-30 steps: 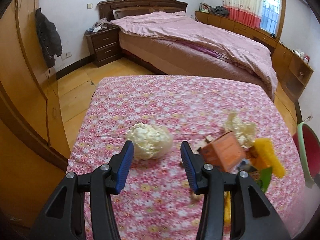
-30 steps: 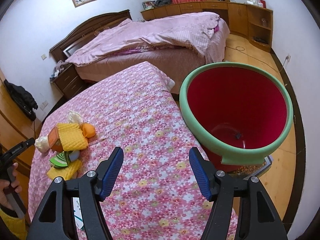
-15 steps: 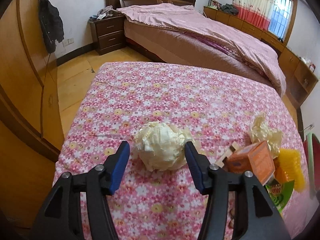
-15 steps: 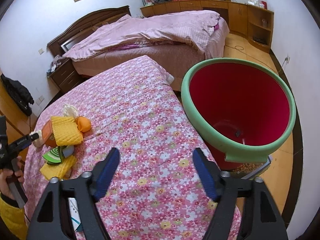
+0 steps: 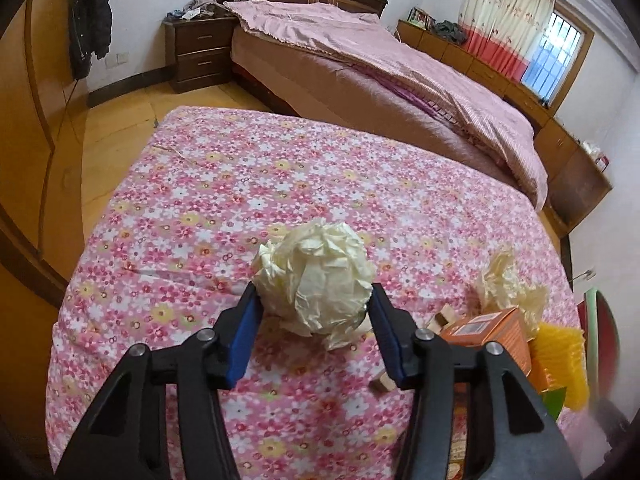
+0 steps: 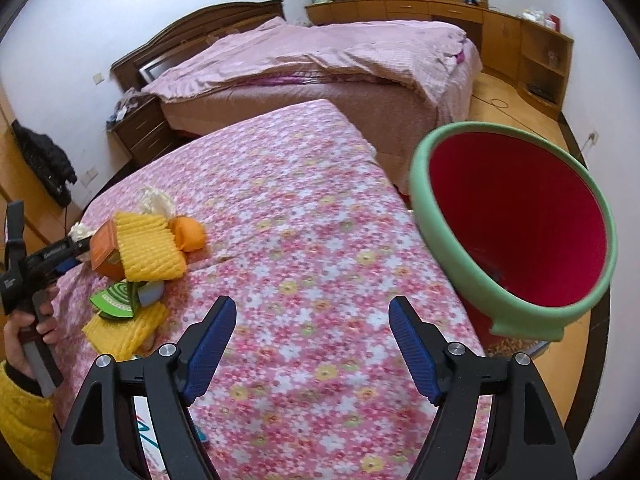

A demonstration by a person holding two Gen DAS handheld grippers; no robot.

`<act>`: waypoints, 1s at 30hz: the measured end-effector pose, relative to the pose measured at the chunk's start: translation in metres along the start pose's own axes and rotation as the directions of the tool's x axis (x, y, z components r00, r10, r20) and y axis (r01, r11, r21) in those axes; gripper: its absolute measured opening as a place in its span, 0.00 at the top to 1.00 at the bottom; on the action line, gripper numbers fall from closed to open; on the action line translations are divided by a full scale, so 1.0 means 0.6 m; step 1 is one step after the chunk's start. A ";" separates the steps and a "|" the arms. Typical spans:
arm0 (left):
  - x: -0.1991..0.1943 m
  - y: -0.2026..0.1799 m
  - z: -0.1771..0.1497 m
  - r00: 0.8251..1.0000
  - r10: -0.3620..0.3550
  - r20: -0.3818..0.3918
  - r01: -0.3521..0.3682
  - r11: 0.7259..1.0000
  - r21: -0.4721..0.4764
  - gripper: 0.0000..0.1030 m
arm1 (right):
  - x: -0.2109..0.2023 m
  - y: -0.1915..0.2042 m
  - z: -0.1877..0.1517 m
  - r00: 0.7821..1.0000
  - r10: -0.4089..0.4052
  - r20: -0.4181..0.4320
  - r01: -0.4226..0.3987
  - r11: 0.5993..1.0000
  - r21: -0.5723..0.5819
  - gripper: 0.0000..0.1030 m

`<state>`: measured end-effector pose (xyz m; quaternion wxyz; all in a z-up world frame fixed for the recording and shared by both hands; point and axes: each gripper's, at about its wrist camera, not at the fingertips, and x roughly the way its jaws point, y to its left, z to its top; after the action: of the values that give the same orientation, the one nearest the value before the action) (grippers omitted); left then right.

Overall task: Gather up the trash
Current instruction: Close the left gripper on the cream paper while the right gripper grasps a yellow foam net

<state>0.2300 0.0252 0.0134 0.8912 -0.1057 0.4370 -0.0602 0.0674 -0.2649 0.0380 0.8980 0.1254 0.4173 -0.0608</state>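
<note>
A crumpled cream paper ball (image 5: 314, 276) lies on the floral tablecloth (image 5: 224, 200). My left gripper (image 5: 314, 312) has its blue pads on both sides of the ball and touches it; the ball sits low on the cloth. To its right are a second crumpled paper (image 5: 508, 280), an orange box (image 5: 488, 336) and yellow foam netting (image 5: 560, 360). My right gripper (image 6: 312, 344) is open and empty above the cloth. A red bin with a green rim (image 6: 516, 224) stands to its right, beside the table.
The trash pile also shows in the right wrist view: orange box (image 6: 106, 252), yellow netting (image 6: 148, 248), an orange fruit-like item (image 6: 190, 234), a green wrapper (image 6: 114, 298). A bed (image 5: 380, 68) and a nightstand (image 5: 198, 52) stand behind. A wardrobe (image 5: 28, 120) is at left.
My left gripper has moved forward around the paper ball and its jaws have narrowed onto it. My right gripper has shifted slightly; the bin sits further right in its view.
</note>
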 end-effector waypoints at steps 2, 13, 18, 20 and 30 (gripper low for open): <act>-0.005 -0.002 -0.001 1.000 -0.003 0.013 0.003 1.000 0.013 0.51 | 0.004 0.014 0.005 1.000 0.009 -0.002 -0.010 1.000 -0.022 0.23; -0.082 -0.001 -0.032 0.998 0.013 0.058 -0.016 0.999 0.049 0.51 | 0.021 0.125 0.028 0.997 0.076 0.008 -0.073 0.977 -0.200 0.23; -0.109 0.008 -0.055 0.998 -0.010 0.055 0.009 1.000 0.015 0.51 | 0.040 0.165 0.033 0.996 0.085 0.010 -0.080 0.967 -0.242 0.23; -0.117 0.008 -0.063 0.998 -0.013 0.058 0.012 1.000 0.015 0.51 | 0.052 0.178 0.037 0.996 0.090 -0.001 -0.088 0.964 -0.251 0.22; -0.144 -0.005 -0.090 0.997 -0.019 0.077 0.015 0.999 0.051 0.51 | 0.095 0.221 0.053 0.993 0.104 -0.050 -0.114 0.949 -0.295 0.60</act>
<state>0.1347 0.0324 0.0481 0.9092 -0.0892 0.3997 -0.0748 0.1555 -0.1465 0.0374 0.9014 0.0127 0.4293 0.0545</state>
